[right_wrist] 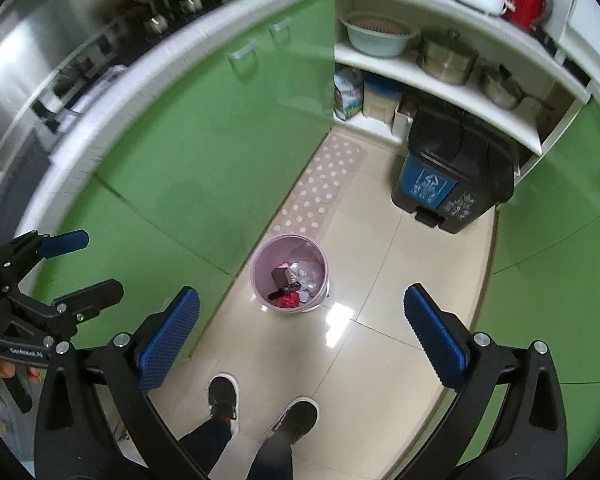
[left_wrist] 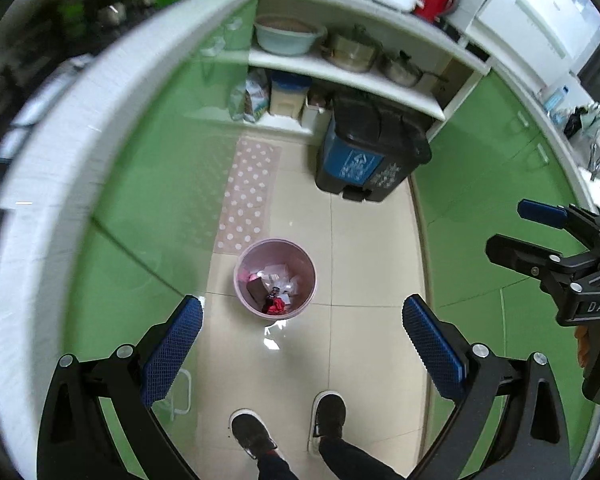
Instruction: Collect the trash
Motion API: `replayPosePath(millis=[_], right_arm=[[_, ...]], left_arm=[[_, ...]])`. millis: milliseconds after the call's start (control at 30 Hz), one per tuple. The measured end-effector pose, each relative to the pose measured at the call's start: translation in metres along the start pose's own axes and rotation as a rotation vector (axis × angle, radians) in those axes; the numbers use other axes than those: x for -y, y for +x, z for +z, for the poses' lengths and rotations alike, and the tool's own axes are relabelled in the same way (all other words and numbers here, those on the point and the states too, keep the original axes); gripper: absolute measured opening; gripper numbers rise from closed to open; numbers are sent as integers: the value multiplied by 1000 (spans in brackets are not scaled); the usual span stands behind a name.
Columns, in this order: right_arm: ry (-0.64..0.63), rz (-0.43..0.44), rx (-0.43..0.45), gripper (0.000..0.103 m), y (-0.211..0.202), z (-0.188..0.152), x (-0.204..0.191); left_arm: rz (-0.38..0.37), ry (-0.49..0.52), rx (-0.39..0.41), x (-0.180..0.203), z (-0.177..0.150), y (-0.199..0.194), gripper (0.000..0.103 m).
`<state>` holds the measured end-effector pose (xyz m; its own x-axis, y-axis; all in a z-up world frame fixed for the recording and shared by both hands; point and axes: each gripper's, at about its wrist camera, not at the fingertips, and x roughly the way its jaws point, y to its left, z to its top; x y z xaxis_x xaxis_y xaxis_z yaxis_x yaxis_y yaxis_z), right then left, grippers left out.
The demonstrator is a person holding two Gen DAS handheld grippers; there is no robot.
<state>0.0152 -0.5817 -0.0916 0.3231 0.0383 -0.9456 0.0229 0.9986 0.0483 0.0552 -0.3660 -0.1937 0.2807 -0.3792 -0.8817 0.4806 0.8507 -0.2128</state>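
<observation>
Blue ribbed pads (left_wrist: pixel 172 354) of our left gripper (left_wrist: pixel 302 350) frame the view, spread wide with nothing between them; our right gripper (right_wrist: pixel 300 340) stands just as wide and equally empty. Below us are our own black shoes (right_wrist: pixel 224 396) on the beige tiled floor (right_wrist: pixel 380 360). Ahead of the shoes stands the pink wastebasket (left_wrist: pixel 275 278), upright on the tiles beside the dotted mat (left_wrist: pixel 250 194), with the trash (left_wrist: pixel 274 288) lying loose inside it: a red scrap, a dark wrapper, some clear plastic and paper. Further on, against the open shelves, sits the black pedal bin (left_wrist: pixel 370 156) with its blue label, lid shut.

We judge the dropping-in step done, since both claws are free and the scraps are in the basket. Next we would look for anything left; a small clear scrap (left_wrist: pixel 272 338) seems to lie on the tiles just before the basket, though it may be only glare.
</observation>
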Motion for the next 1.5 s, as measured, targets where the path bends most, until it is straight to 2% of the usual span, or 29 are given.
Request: replayPosePath(millis=[167,267,433,700,1100,1300,1500], right_arm=[[-60,40,46,100,-67,6,-27],[-133,81,82,100,-101,12,-58],[-231,147,125,100,-131,28,-109],[-360,255,182,100,-161,49,-211],[-485,350,203,100,-171,66,-339],[-577,380,177,100,-162,79,-377],[-653,430,160,100,-149,99,-394]], left_arm=[[48,-63,71,-1,-5,-78,96],[88,-102,121,-10,-7,-118,96],[156,-178,200,-40,-19,-179,96],[274,-274,256,-109,-53,-255,96],[376,-337,272,-189,-92,-319,96],[401,-383,280,-208,-96,-329,96],[458,-452,297,-215,-91,-332,96]])
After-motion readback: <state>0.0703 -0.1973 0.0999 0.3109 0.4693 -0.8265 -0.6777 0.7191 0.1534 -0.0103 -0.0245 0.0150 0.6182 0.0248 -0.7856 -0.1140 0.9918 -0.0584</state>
